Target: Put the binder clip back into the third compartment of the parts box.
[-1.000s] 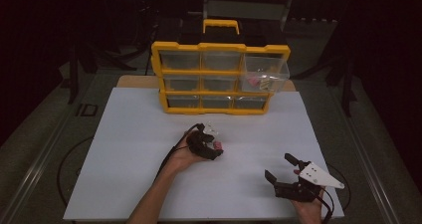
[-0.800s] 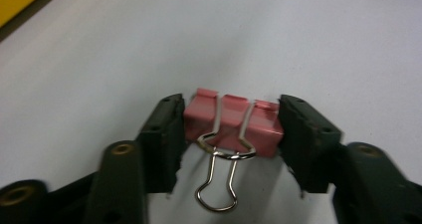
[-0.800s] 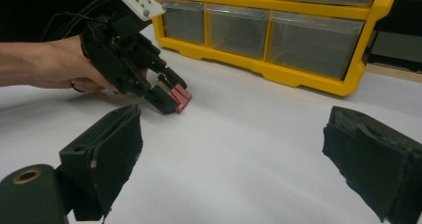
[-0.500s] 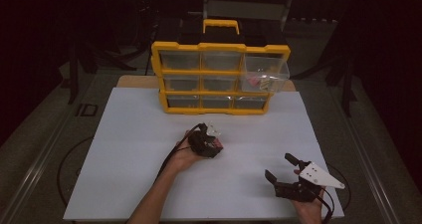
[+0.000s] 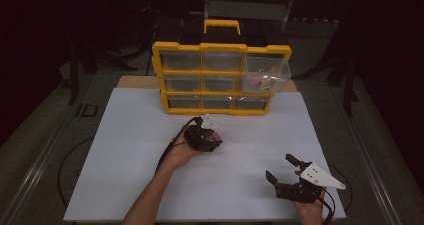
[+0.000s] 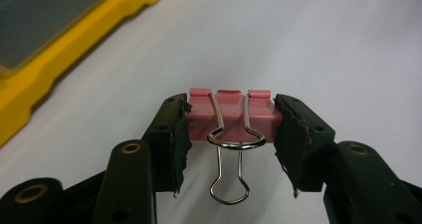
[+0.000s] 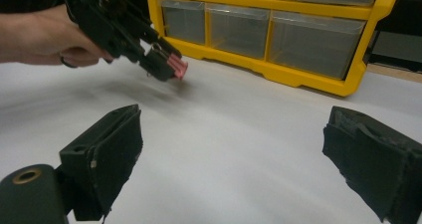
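Note:
A pink binder clip [image 6: 231, 115] with silver wire handles sits crosswise between the jaws of my left gripper [image 6: 231, 134], whose jaws have just been closing and now press on the clip's two ends. In the high view that gripper [image 5: 215, 137] hovers above the white table middle, in front of the yellow drawer organizer [image 5: 222, 80]. The right gripper view shows the clip [image 7: 177, 67] held clear of the surface. My right gripper [image 5: 279, 166] rests near the front right corner, jaws wide open and empty [image 7: 234, 149].
The organizer's top right clear drawer [image 5: 267, 75] is pulled out and holds small pink and pale items. The white board [image 5: 125, 185] covers the table. A black cable [image 5: 167, 152] trails from the left gripper along the forearm.
My left gripper has lifted off the board with the pink clip and shifted slightly toward the organizer. The right gripper has stayed put.

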`<state>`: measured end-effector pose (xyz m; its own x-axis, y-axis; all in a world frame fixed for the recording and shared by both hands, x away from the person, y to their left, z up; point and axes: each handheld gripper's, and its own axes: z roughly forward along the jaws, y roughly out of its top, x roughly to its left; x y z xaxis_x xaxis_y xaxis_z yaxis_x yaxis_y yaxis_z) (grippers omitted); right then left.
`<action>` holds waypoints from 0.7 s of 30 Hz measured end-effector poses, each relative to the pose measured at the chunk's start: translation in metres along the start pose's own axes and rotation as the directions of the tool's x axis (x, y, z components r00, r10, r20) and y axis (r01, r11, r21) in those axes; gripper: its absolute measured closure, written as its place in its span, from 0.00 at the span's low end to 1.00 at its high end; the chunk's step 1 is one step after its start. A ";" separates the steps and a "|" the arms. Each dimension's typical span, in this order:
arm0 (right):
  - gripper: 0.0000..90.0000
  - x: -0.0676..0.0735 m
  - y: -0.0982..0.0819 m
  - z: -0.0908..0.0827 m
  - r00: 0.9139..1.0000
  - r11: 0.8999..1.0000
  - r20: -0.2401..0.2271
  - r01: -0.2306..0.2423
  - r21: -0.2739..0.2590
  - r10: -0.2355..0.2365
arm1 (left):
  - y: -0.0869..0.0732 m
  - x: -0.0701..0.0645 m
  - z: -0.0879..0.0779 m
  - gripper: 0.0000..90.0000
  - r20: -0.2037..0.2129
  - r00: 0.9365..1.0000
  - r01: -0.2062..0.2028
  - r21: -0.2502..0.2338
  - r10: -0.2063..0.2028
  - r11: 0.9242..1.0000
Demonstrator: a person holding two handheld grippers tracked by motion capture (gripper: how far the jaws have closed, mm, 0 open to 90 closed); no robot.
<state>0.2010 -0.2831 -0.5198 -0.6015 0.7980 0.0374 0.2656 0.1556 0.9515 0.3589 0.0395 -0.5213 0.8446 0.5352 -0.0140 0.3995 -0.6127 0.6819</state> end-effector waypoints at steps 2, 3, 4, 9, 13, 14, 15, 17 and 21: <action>0.09 0.000 0.000 0.000 1.000 1.000 -0.001 -0.001 0.001 0.001 | 0.003 0.001 -0.005 0.56 0.000 1.000 0.005 -0.011 -0.005 1.000; 0.09 0.000 0.000 0.000 1.000 1.000 0.000 -0.002 0.000 0.002 | 0.006 0.001 -0.007 0.56 0.001 1.000 0.005 -0.015 -0.005 1.000; 0.09 0.000 0.000 0.000 1.000 1.000 0.000 -0.002 0.000 0.002 | 0.008 0.001 -0.010 0.56 0.001 1.000 0.005 -0.019 -0.005 1.000; 0.09 0.000 0.000 -0.001 1.000 1.000 0.001 -0.002 -0.001 0.002 | 0.017 0.002 -0.021 0.56 -0.001 1.000 -0.008 -0.028 0.008 1.000; 0.09 0.001 0.000 0.000 1.000 1.000 0.001 -0.002 0.001 0.002 | 0.025 0.002 -0.031 0.56 -0.001 1.000 -0.012 -0.040 0.012 0.999; 0.09 0.001 0.000 0.000 1.000 1.000 0.001 -0.002 0.001 0.002 | 0.027 0.001 -0.034 0.56 -0.004 1.000 -0.017 -0.040 0.017 0.999; 0.09 0.001 0.000 0.000 1.000 1.000 0.001 -0.002 0.001 0.002 | 0.029 0.001 -0.036 0.56 -0.002 1.000 -0.015 -0.049 0.015 0.999; 0.09 0.001 0.000 0.000 1.000 1.000 0.001 0.000 0.003 0.000 | 0.034 0.002 -0.042 0.56 0.002 1.000 -0.017 -0.057 0.017 0.998; 0.09 0.000 0.000 0.002 1.000 1.000 0.002 0.002 0.004 -0.002 | 0.044 0.005 -0.054 0.56 0.008 1.000 -0.005 -0.075 0.006 0.997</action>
<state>0.2023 -0.2820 -0.5202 -0.6006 0.7988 0.0348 0.2671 0.1595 0.9504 0.3612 0.0471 -0.4520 0.8500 0.5266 -0.0159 0.3670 -0.5701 0.7350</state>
